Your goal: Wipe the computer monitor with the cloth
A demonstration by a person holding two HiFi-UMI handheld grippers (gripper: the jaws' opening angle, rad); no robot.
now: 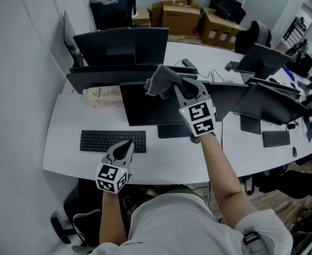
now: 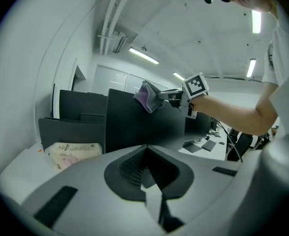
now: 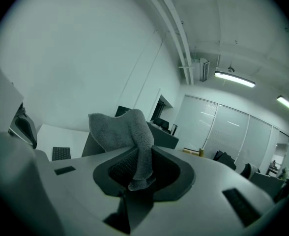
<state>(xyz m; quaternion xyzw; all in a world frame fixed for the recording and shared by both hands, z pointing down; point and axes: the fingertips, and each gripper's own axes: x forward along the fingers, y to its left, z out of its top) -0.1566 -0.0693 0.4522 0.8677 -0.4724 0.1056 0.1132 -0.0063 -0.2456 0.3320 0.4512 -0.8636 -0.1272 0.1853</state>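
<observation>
The dark monitor (image 1: 145, 108) stands in the middle of the white desk (image 1: 66, 126), its screen facing me. My right gripper (image 1: 176, 85) is over the monitor's top edge, shut on a grey cloth (image 1: 159, 79) that bunches out past its jaws. The right gripper view shows the cloth (image 3: 130, 132) pinched between the jaws of the right gripper (image 3: 139, 173). My left gripper (image 1: 126, 147) is low by the keyboard (image 1: 112, 141), shut, nothing in it. From the left gripper (image 2: 147, 173) I see the cloth (image 2: 147, 96) at the monitor's (image 2: 134, 127) upper edge.
A pack of tissues (image 1: 103, 96) lies left of the monitor. More monitors (image 1: 121, 44) stand behind and to the right (image 1: 267, 102). A second keyboard (image 1: 276, 138) is at the right, and cardboard boxes (image 1: 182, 17) are stacked at the back.
</observation>
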